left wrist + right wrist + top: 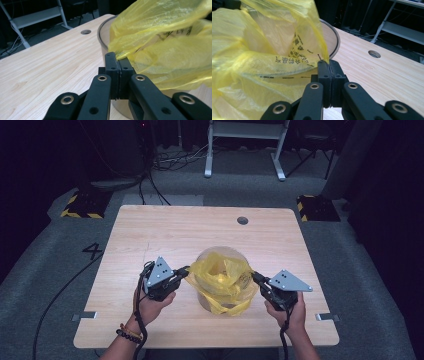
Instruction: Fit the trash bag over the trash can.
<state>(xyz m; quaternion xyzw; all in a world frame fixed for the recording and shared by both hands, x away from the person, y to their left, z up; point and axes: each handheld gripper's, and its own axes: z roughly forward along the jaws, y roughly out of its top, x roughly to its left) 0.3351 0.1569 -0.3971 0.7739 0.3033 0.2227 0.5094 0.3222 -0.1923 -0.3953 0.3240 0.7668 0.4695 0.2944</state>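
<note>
High view: at the left, the left gripper (183, 271) sits in the person's left hand (152, 306), its jaws pointing right at the yellow plastic bag (222, 277). Its jaws are pressed together on the bag's left edge. Right of it, between the two grippers, stands a round clear bucket (210, 301) on the wooden table (150, 230), with the bag draped over and into its mouth. Further right, the right gripper (256, 278) is held in the right hand (290, 312), jaws pointing left, and they too are closed tight on the bag, at its right edge.

In the left gripper view, the gripper (117, 60) has its jaws clamped on a pinch of the bag (162, 50) right at the tips; the bucket's rim (101, 32) curves away just behind and left of the jaws, and a round hole (85, 31) in the table lies farther off to their left.

In the right gripper view, the gripper (328, 62) pinches a corner of the bag (262, 62), which spreads up and left of the jaws with black print on it. The bucket's rim (336, 40) runs just beyond the tips, and the table hole (374, 53) is off to their right.
</note>
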